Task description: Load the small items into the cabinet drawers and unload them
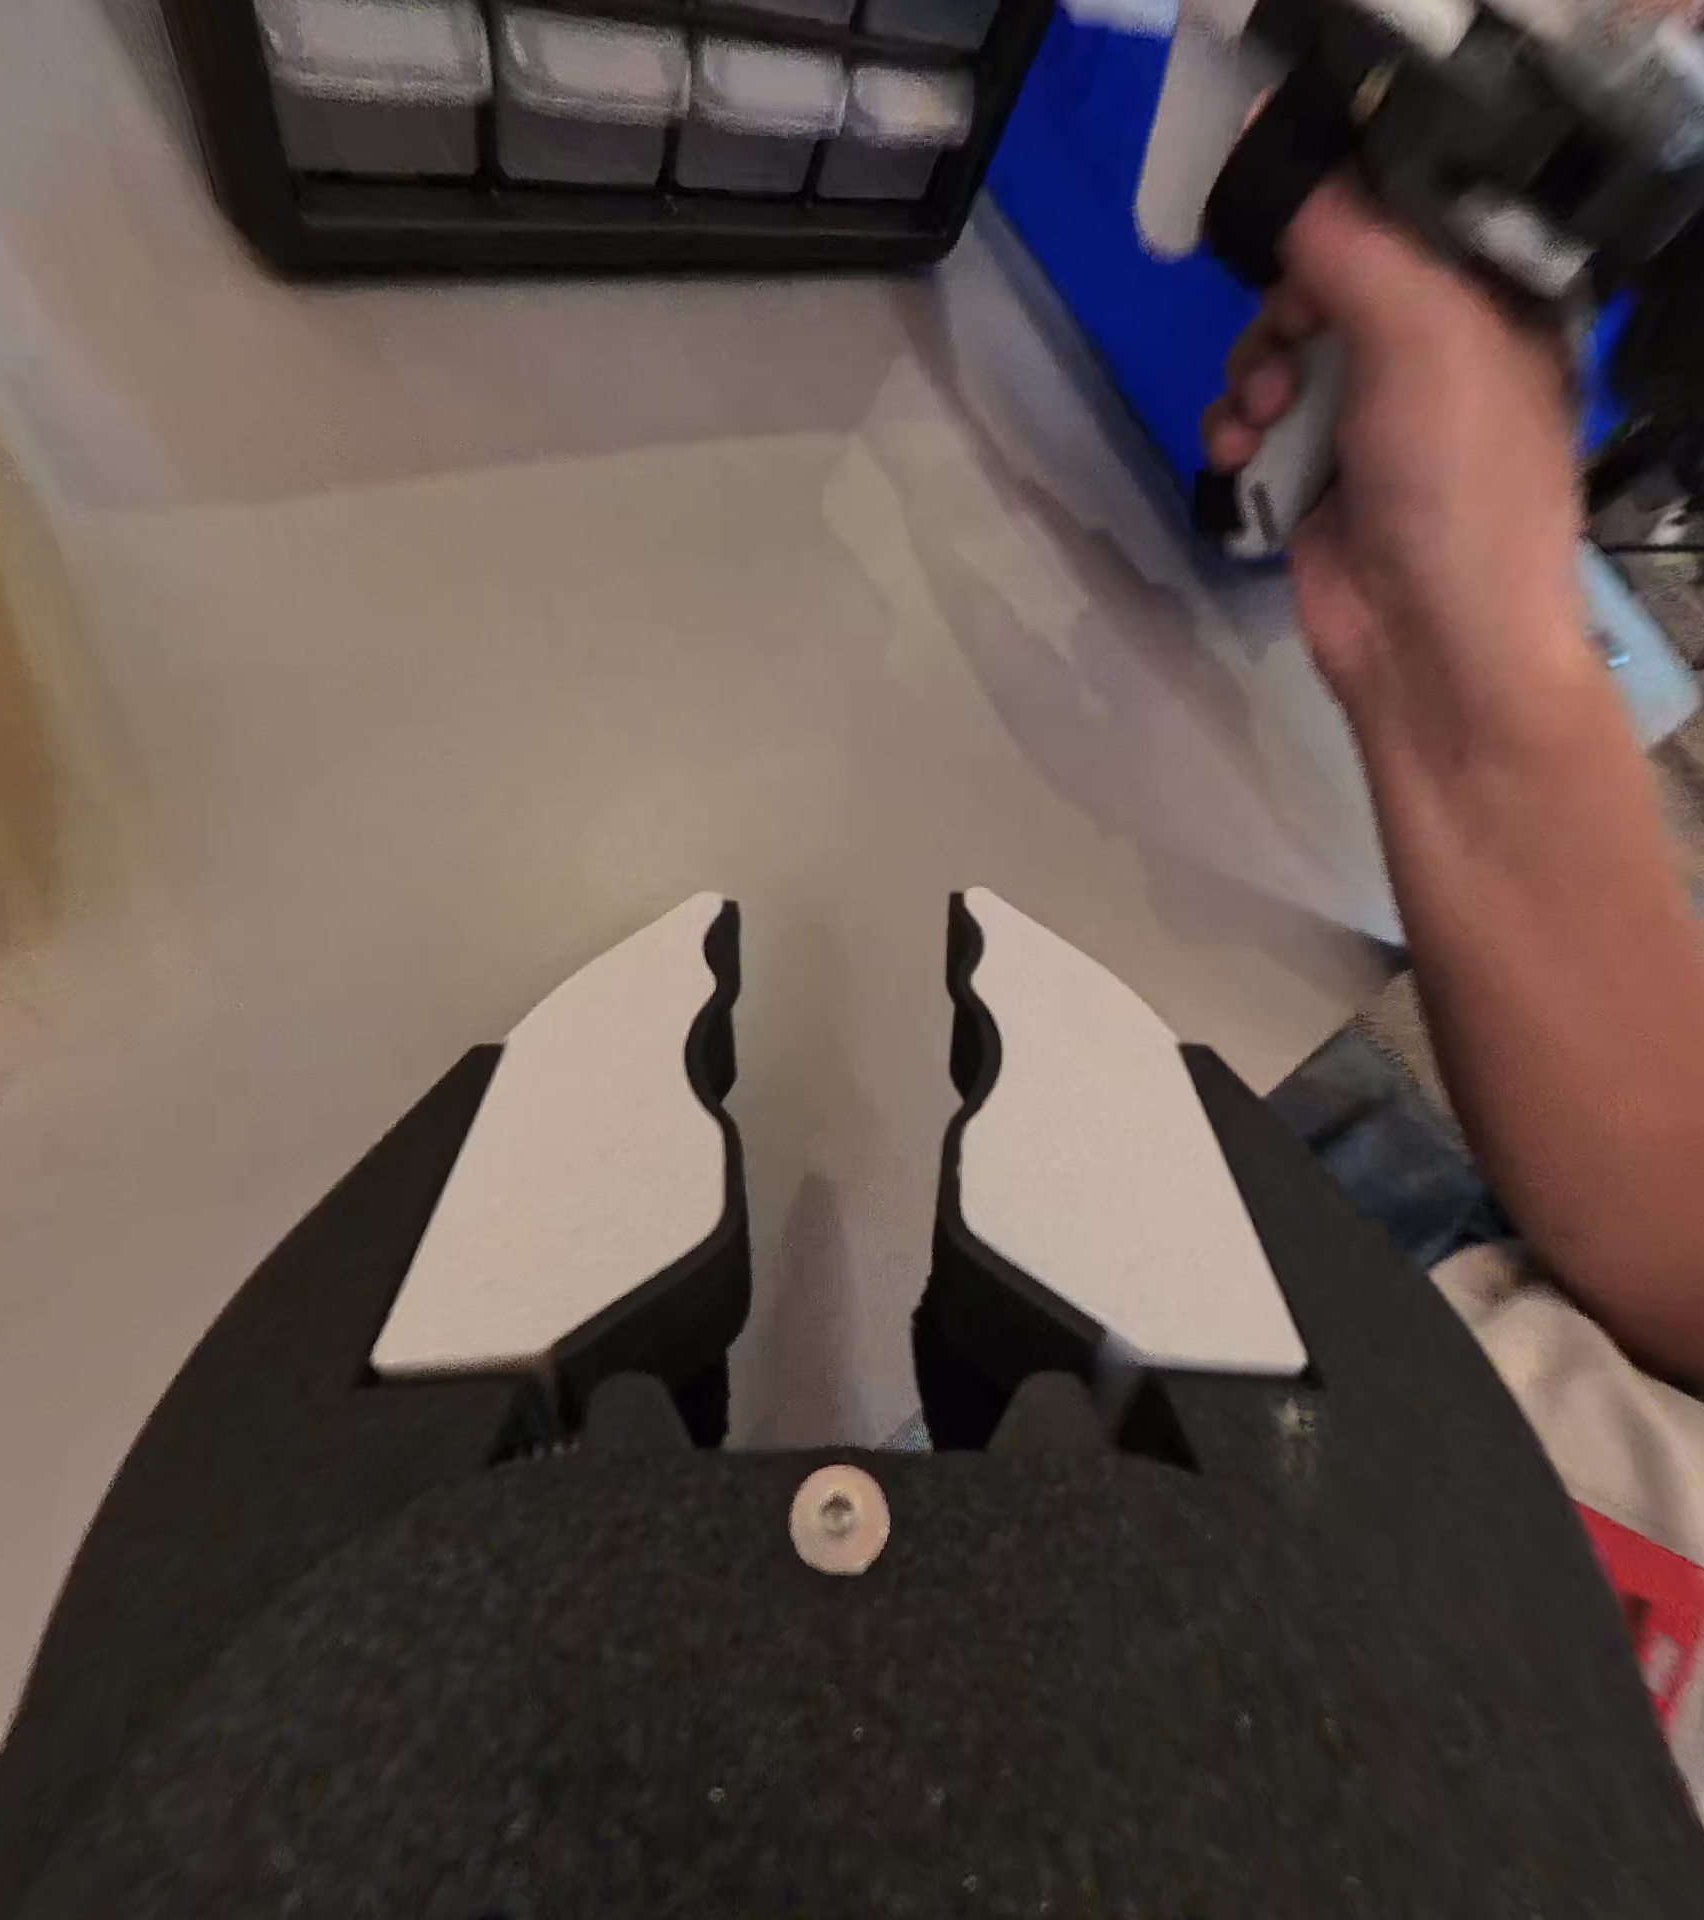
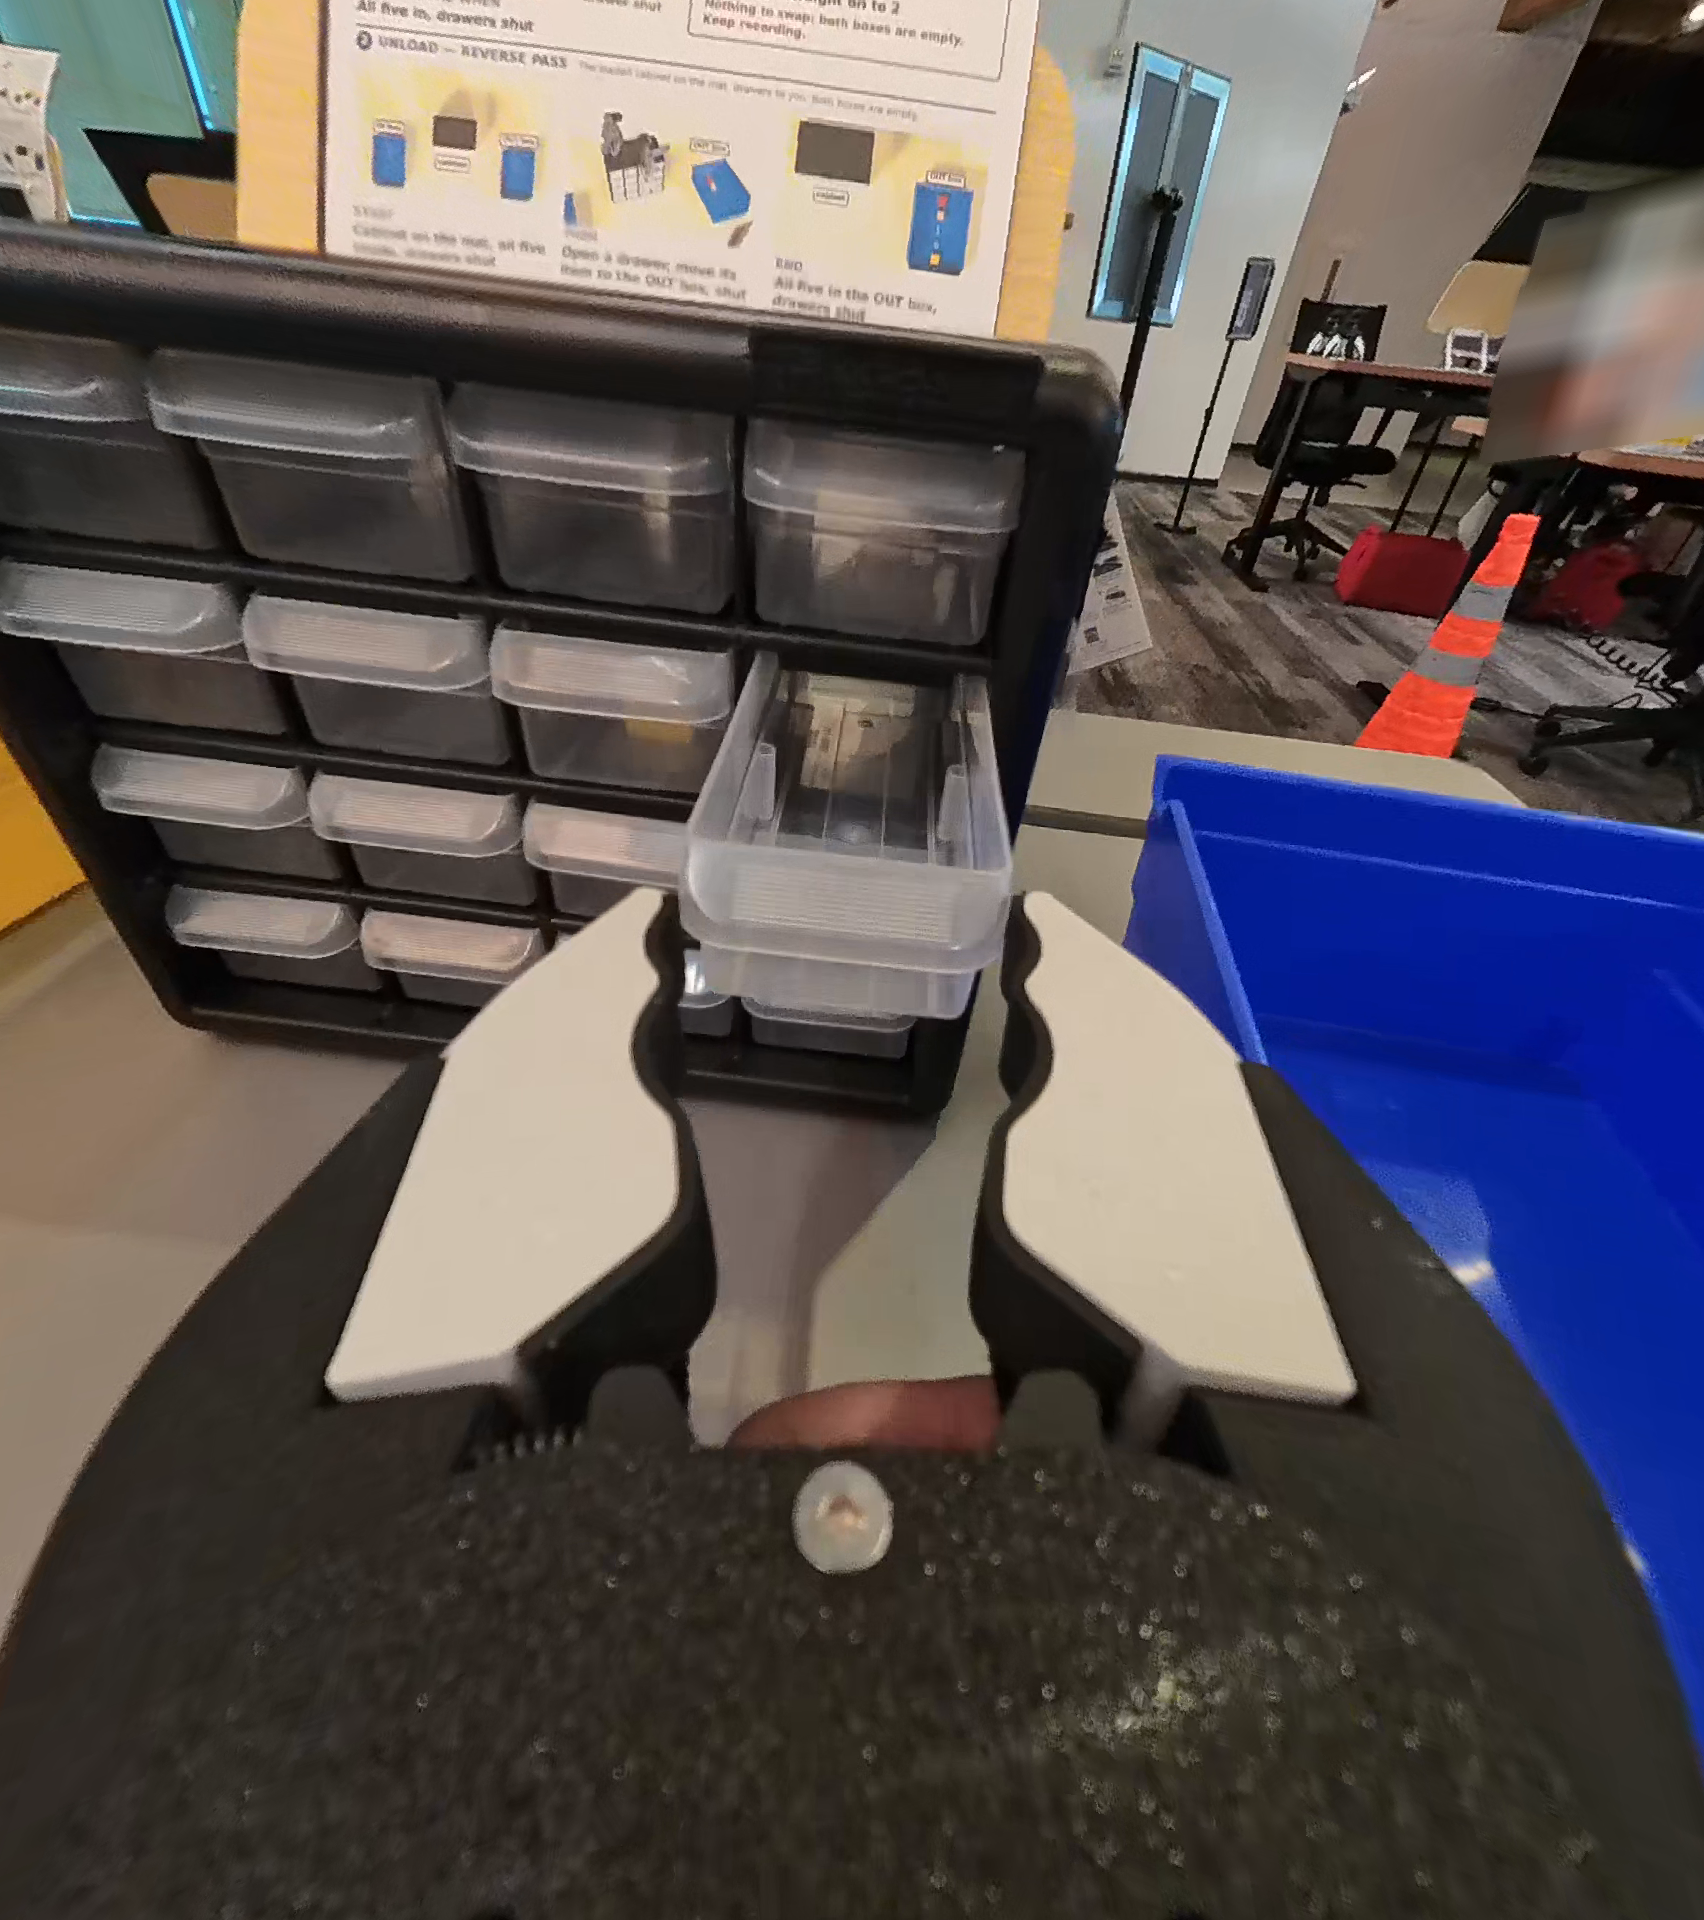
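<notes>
One drawer (image 2: 848,831) juts from the cabinet (image 2: 474,665) just ahead of the right gripper (image 2: 837,925), jaws apart and empty (blue bin (image 2: 1450,1039) alongside). The left gripper (image 1: 843,914) hovers over the desk (image 1: 515,675), jaws apart, empty.

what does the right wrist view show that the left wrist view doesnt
Only the right wrist view shows one clear drawer pulled out of the cabinet, the inside of the blue bin, an instruction poster behind the cabinet, an orange cone, and the open, empty right gripper.

Only the left wrist view shows the open, empty left gripper over bare table, and the person's hand gripping the other tool.

Both show the black cabinet and the blue bin.
</notes>
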{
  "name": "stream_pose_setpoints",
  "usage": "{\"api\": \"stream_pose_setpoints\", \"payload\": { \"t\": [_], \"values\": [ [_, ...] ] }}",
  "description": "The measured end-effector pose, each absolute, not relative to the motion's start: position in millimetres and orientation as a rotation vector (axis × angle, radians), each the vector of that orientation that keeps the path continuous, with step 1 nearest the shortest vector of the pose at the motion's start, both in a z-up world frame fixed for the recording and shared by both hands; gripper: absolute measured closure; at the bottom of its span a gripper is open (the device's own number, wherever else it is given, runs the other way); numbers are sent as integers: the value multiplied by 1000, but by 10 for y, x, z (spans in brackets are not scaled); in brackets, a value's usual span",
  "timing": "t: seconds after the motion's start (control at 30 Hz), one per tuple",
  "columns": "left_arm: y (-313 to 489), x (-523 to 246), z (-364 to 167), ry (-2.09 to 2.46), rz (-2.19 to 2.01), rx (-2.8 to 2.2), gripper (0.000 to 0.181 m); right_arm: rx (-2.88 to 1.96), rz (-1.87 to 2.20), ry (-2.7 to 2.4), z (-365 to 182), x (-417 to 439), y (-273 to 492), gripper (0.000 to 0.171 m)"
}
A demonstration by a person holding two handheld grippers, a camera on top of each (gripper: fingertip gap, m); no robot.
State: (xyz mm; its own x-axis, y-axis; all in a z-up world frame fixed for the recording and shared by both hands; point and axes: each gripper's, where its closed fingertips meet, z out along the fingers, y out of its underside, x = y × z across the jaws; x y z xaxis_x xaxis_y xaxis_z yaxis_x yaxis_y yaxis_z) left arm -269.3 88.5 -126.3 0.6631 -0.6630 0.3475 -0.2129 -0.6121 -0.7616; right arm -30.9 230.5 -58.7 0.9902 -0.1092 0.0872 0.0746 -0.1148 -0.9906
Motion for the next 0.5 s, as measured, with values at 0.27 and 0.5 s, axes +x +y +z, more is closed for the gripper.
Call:
{"api": "stream_pose_setpoints", "payload": {
  "t": [0.27,0.5],
  "values": [
    [2362,-3968,-837,628,-244,-2502,142,-1666,-162,4,-585,-307,2296,113],
    [3689,-4425,-1378,427,-107,-2837,142,-1656,-161,-3,-588,-311,2283,113]
  ]
}}
